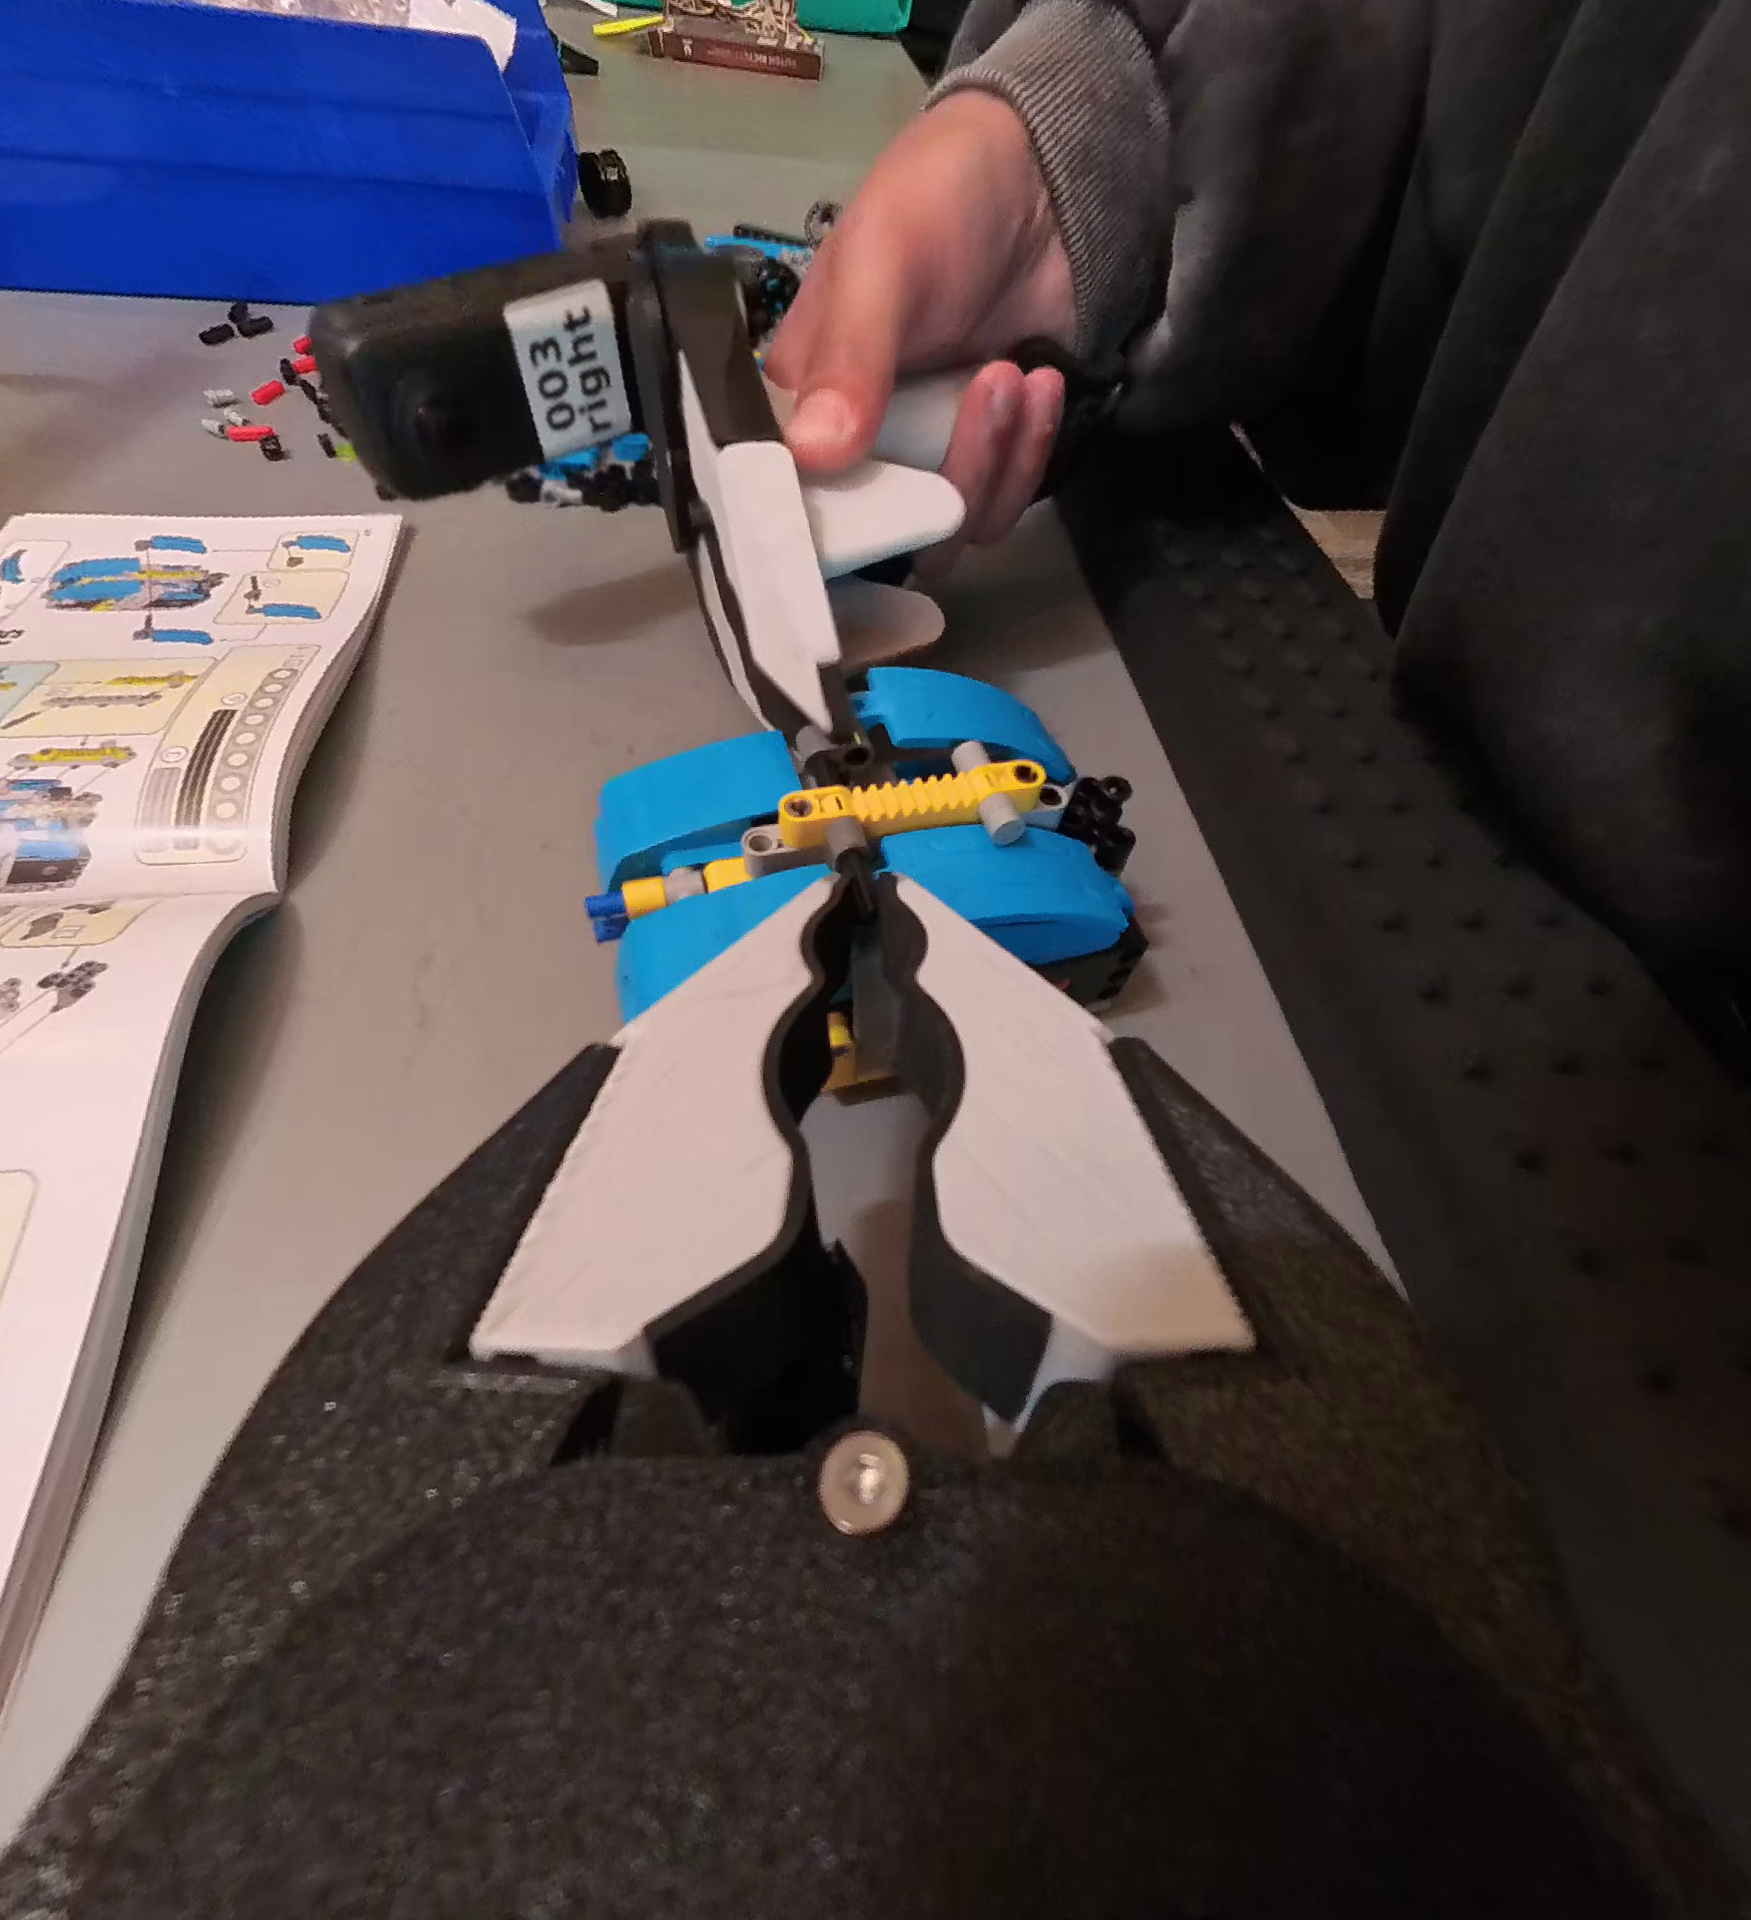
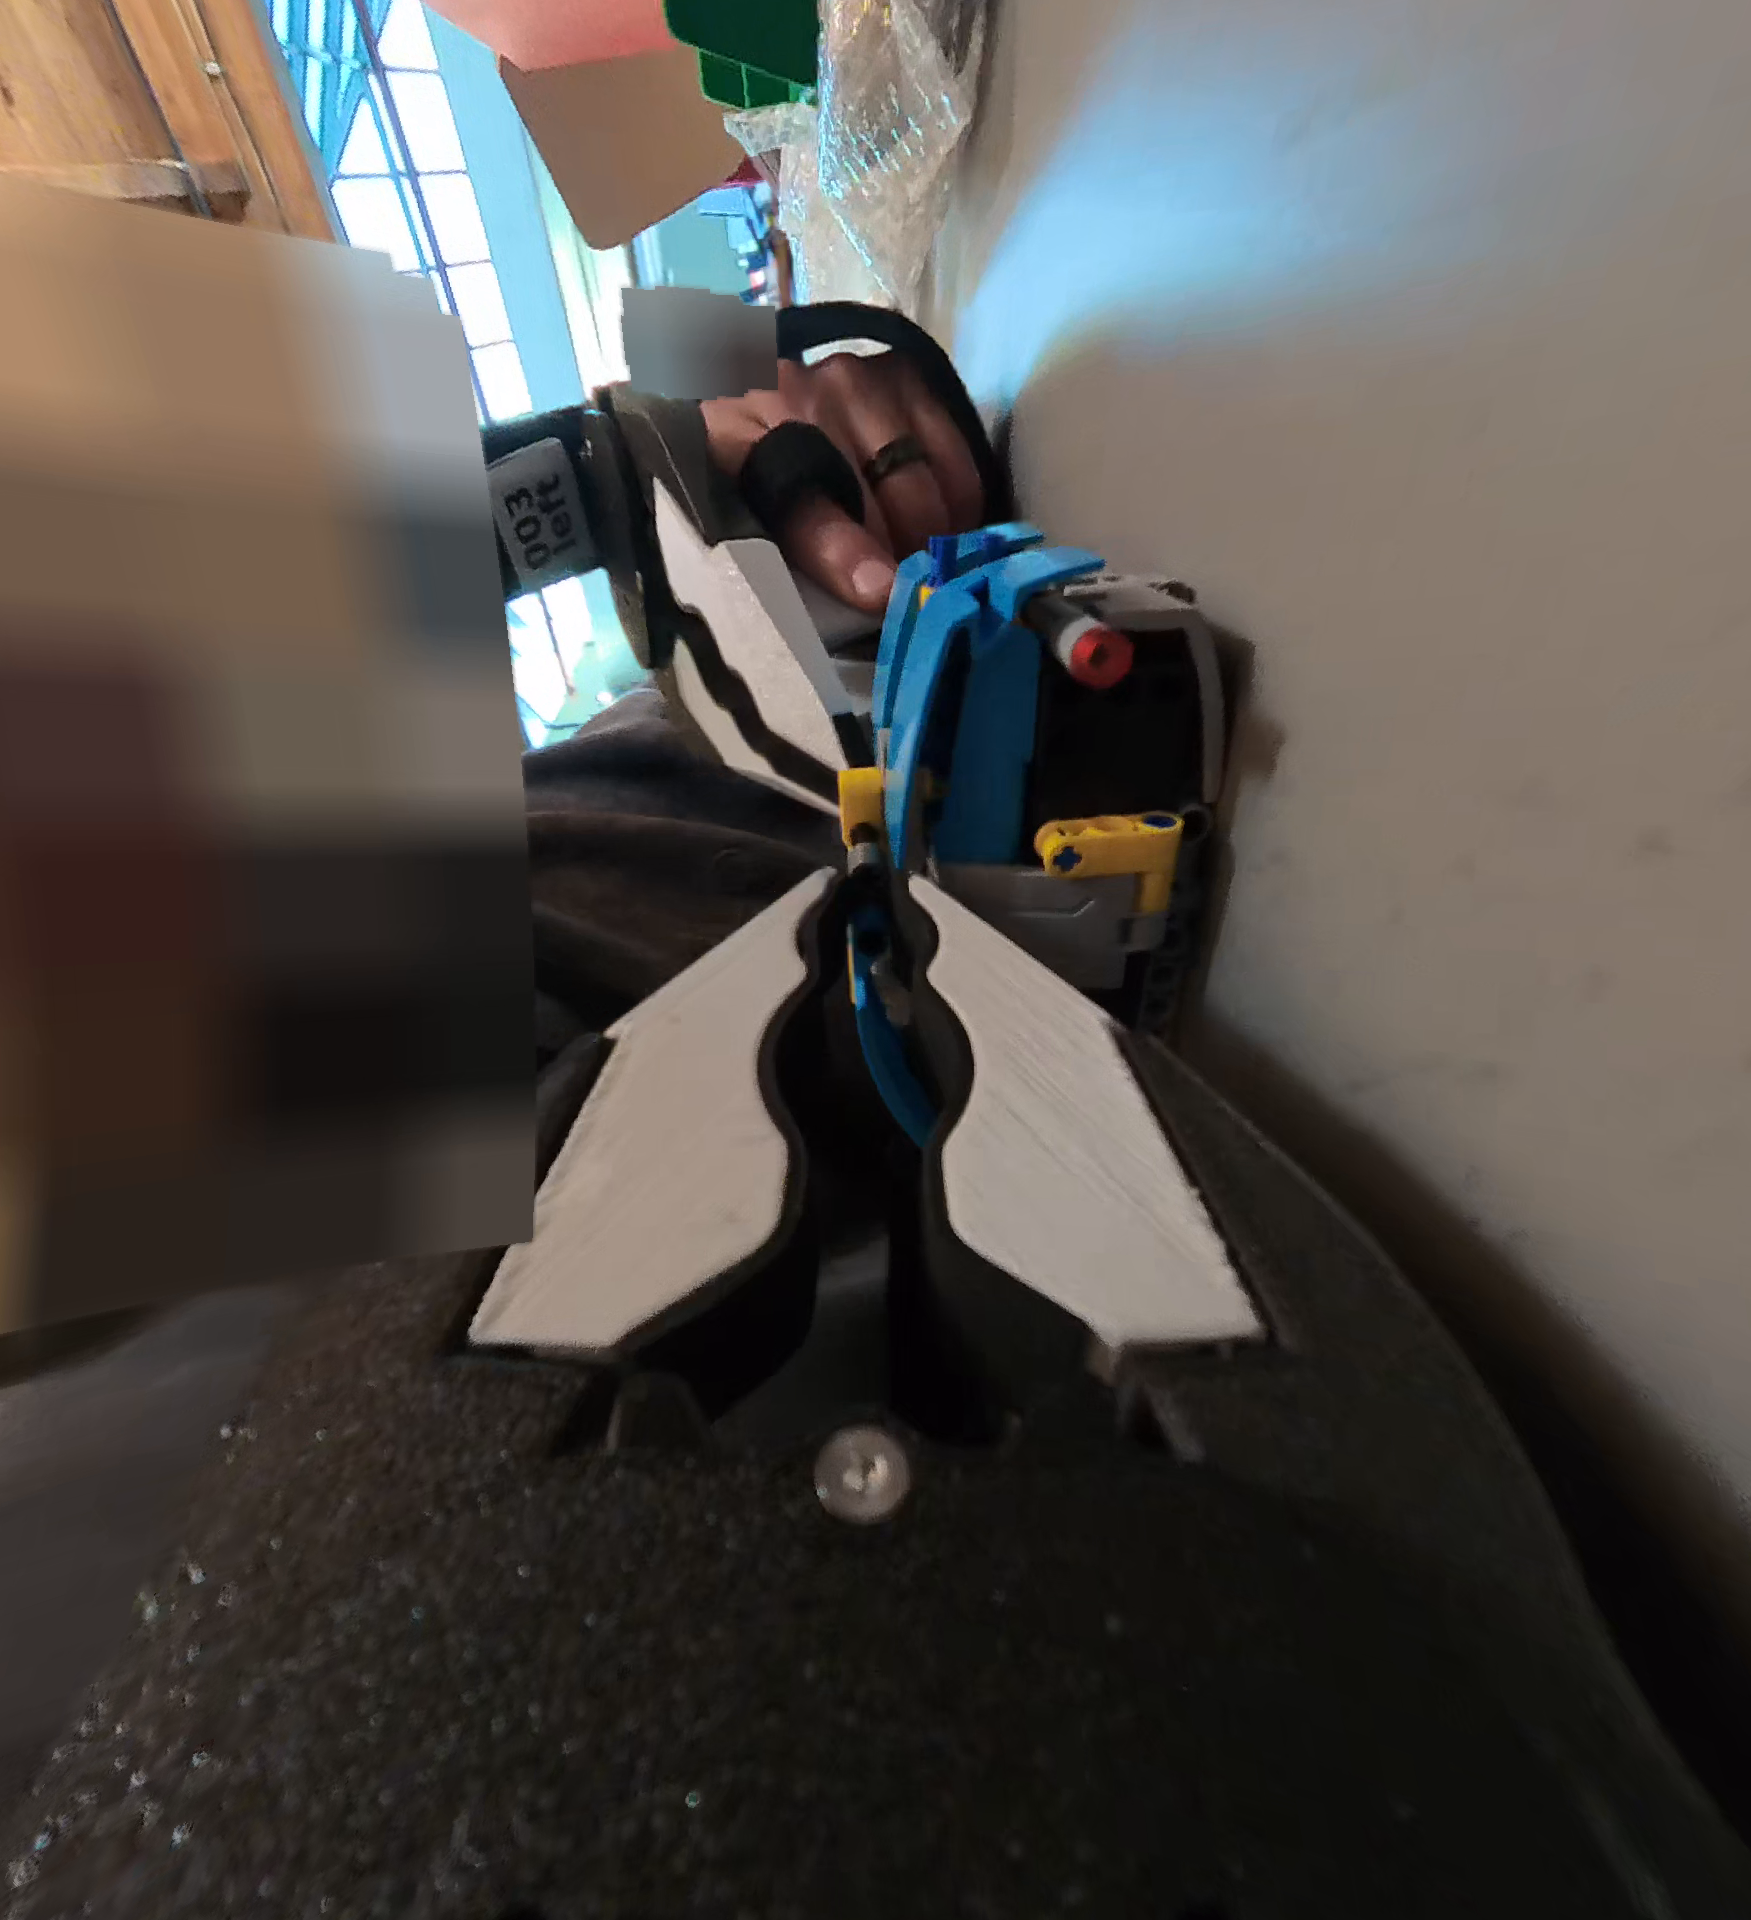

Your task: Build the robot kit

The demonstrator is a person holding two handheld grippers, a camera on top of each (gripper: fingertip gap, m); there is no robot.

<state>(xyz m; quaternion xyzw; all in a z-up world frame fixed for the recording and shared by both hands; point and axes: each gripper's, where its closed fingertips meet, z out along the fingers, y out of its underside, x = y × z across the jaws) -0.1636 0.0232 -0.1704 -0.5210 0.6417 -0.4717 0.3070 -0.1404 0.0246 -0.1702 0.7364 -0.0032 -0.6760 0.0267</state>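
Pinching a black axle (image 1: 858, 871) on the blue model (image 1: 705, 800), apparently, both grippers' jaws nearly closed.

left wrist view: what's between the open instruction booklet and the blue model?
Bare grey table. Nothing lies between the instruction booklet and the blue model; left wrist view shows it.

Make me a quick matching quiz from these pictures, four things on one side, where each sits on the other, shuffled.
Things:
1. instruction booklet
2. blue bin
3. yellow toothed bar
4. loose small parts

Places:
A. on top of the blue brick model
B. far left corner of the table
C. open at the table's left
D. scattered before the bin

Pairs: 1-C, 2-B, 3-A, 4-D
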